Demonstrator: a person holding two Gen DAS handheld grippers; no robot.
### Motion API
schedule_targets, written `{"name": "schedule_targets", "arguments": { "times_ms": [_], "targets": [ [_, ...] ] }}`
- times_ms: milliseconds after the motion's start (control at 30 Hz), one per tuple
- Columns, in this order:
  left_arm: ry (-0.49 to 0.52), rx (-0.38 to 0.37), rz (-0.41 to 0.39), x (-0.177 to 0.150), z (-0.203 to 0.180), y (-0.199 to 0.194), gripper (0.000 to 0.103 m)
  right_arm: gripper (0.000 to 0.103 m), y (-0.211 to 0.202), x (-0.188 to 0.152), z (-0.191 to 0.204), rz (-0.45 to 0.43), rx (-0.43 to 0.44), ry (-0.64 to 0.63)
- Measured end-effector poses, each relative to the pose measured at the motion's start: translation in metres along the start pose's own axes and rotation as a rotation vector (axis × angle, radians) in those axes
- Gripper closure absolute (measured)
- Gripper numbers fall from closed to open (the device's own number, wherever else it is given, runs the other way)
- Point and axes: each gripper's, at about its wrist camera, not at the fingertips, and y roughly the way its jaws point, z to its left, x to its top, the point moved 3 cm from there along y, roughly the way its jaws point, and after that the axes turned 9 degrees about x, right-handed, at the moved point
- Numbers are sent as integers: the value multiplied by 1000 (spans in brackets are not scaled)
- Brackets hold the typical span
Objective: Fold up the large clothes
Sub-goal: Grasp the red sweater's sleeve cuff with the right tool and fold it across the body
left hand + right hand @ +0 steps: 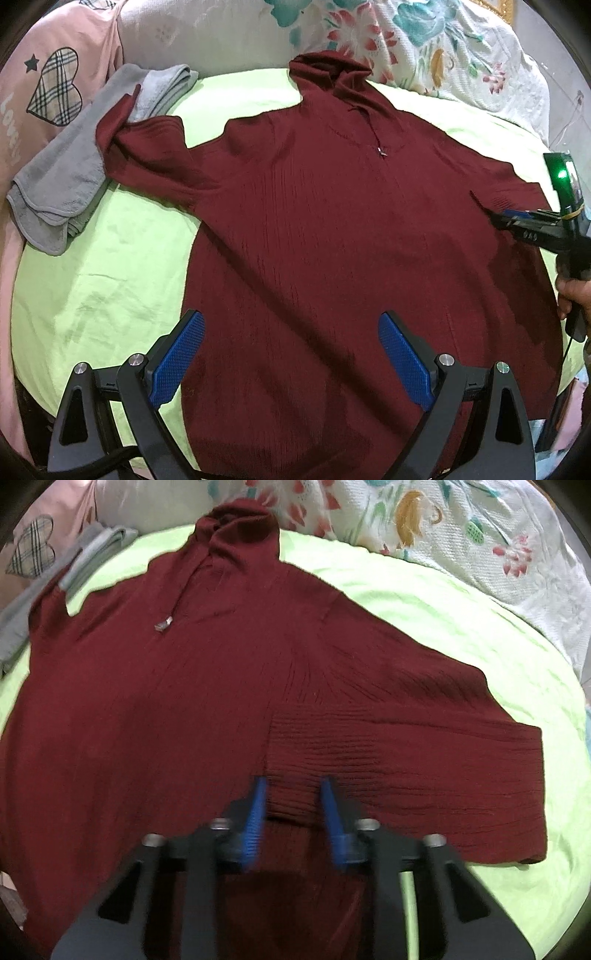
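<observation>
Nearby, grey towel (62,177) under hoodie (332,221) sleeve; both tongs (291,354) (293,797) released

Left claw (291,354) wide open, right claw (293,805) part-open — low

Left wrist cam looks down from above the hem of the maroon hoodie (314,229), facing up toward the hood, pretty wide view. Right wrist cam sits lower and closer over the sleeve (424,753). Both catch the hoodie, green sheet (110,280) and floral blanket (461,535).
</observation>
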Motion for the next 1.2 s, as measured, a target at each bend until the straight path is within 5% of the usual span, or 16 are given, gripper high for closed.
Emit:
{"name": "schedule_targets", "arguments": {
  "times_ms": [167,333,533,700,900,1033,1200],
  "targets": [
    [8,-10,8,1,-4,10,7,94,-20,15,-9,-80,45,85],
    [3,-37,14,4,-5,15,7,94,-30,60,-4,-168,389,316],
    [-36,-54,18,2,9,14,7,94,-4,119,72,-180,614,298],
    [-72,-38,35,-2,27,18,7,94,24,135,133,-148,752,297],
    [-131,-51,31,12,45,28,7,92,63,142,165,-82,790,300],
    [-150,-77,6,35,44,37,7,73,79,131,162,-17,844,318],
    [-137,-101,6,77,28,71,9,71,44,108,118,-110,812,370]
  ]
}}
